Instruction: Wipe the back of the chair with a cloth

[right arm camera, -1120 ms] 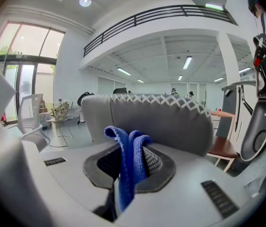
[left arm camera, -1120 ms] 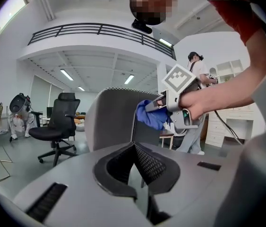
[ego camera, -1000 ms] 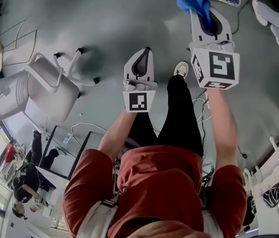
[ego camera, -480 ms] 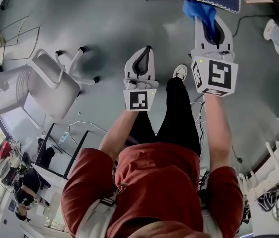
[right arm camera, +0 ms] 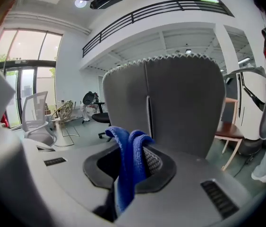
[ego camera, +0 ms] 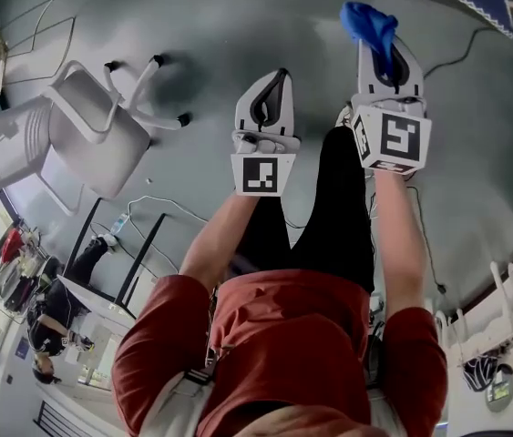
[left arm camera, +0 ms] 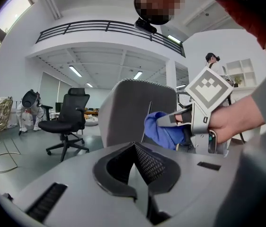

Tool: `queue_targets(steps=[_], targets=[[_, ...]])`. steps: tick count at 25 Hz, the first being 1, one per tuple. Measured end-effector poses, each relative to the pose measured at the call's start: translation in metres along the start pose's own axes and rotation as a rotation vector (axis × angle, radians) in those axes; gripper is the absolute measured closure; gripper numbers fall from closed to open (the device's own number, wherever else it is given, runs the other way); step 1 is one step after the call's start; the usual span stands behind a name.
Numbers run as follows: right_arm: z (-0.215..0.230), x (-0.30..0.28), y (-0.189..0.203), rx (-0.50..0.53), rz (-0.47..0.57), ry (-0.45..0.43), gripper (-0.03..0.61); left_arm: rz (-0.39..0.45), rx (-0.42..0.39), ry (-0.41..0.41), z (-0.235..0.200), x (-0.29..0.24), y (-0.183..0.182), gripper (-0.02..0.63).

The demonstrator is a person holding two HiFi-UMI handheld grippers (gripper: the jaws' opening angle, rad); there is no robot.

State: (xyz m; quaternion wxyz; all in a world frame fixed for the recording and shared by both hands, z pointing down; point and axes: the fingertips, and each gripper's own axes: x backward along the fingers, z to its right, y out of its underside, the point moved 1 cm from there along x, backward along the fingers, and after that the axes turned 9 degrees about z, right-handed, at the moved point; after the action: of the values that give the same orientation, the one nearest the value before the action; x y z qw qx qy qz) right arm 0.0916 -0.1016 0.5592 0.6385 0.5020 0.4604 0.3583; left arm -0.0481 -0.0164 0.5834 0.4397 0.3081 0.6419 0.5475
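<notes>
A person in a red shirt and black trousers stands on a grey floor point(ego camera: 238, 25), seen from above, with a handheld gripper in each hand.

The right gripper point(ego camera: 385, 57) is held forward, and its jaws are clamped on a blue cloth point(ego camera: 370, 21). The cloth bunches up above the jaw tips and hangs down between them. In the right gripper view, the grey chair back point(right arm camera: 180, 103) fills the middle of the picture just beyond the cloth. It is upright, with a zigzag top edge and a dark seam down its centre. That view does not show whether the cloth touches it. In the head view, bare floor lies between the cloth and the zigzag edge at the top right corner.

The left gripper point(ego camera: 272, 89) is held beside the right one, a little lower. Its jaws are closed together with nothing between them. Its view looks at the same grey chair back, with the right gripper and the cloth to the right.

A white swivel chair point(ego camera: 92, 144) stands well off to the person's left. A black office chair point(left arm camera: 69, 115) stands farther back in the room. A wooden chair point(right arm camera: 229, 131) stands to the right of the grey chair back.
</notes>
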Motion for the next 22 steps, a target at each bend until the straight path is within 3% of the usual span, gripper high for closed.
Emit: queue_targets(steps=[5,10,18,22], targets=[[-0.019,-0.011,0.062,-0.034,-0.064,-0.005,0.528,0.085,-0.028,-0.003,-0.019,-0.007,0.008,0.600],[-0.026,-0.013,0.111,-0.047,-0.116,0.020,0.528,0.001,0.007,-0.021,-0.034,-0.008,0.036,0.600],[-0.015,-0.044,0.159,-0.078,-0.159,0.097,0.528,0.057,-0.038,-0.001,-0.048,-0.008,0.036,0.600],[-0.006,-0.087,0.177,-0.102,-0.180,0.112,0.528,0.022,-0.006,-0.014,-0.053,-0.007,0.046,0.600]])
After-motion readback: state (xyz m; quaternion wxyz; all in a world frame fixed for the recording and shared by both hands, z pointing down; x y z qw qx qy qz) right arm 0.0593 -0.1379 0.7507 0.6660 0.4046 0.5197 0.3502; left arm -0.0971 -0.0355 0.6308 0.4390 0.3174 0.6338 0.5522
